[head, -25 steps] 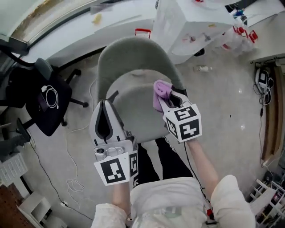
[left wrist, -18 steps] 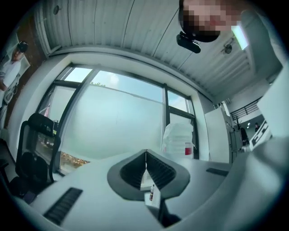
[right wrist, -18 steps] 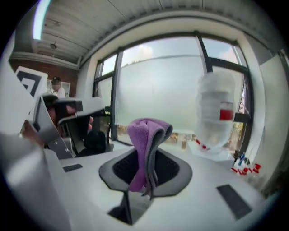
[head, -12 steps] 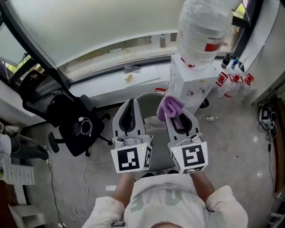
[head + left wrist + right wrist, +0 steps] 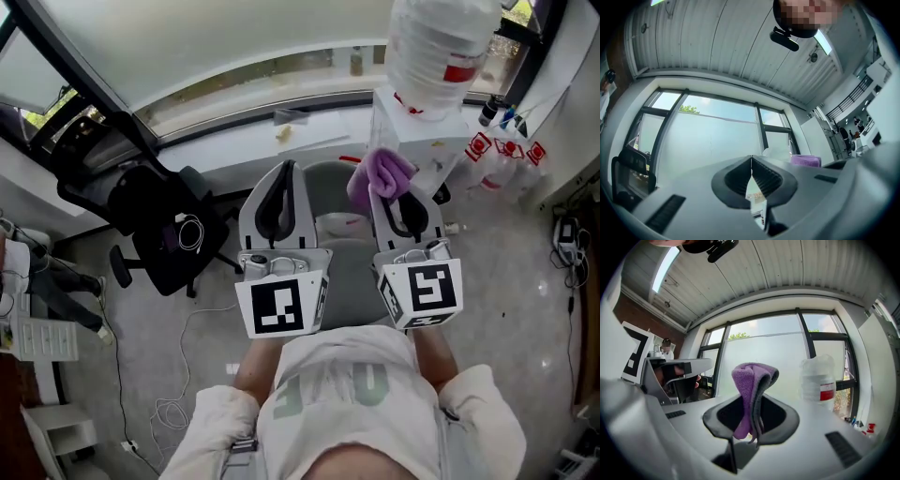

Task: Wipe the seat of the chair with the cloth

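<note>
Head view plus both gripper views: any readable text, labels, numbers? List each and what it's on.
No text reads clearly.
The red label on the water bottle: print too small to read.
The red tags beside the white dispenser: too small.
The pale letters on the person's shirt: too faint to read.
The cube faces: black-and-white square markers, no words.
The cloth: no print.
</note>
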Demonstrator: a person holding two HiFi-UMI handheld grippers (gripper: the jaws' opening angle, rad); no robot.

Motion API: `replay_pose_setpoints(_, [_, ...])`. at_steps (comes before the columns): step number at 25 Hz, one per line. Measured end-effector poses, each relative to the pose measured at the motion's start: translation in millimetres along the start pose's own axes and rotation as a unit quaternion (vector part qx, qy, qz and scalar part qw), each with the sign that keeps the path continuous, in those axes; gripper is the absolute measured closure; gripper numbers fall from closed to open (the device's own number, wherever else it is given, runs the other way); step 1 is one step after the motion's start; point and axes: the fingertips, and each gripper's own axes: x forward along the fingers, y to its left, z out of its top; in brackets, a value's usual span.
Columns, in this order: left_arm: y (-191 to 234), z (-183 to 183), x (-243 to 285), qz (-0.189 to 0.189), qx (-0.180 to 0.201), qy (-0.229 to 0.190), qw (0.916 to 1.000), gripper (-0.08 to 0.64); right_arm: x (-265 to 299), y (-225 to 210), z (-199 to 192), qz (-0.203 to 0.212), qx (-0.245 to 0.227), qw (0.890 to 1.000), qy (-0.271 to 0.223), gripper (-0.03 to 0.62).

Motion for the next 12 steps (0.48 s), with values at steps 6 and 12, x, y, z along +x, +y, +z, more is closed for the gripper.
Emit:
replay_pose_setpoints(6, [13.3,-2.9,-5.6,0.019,-0.008,0.001,0.9998,0.546,6.8,11.0,-10.1,0.015,0.001,1.0,0.01,0.505])
replay_pose_setpoints(12, [22.5,-8.0,-6.9,0.021,-0.003,0.005,0.9998,0.548,15.0,21.5,-11.2,0.027,0.007,1.0,0.012,0.504])
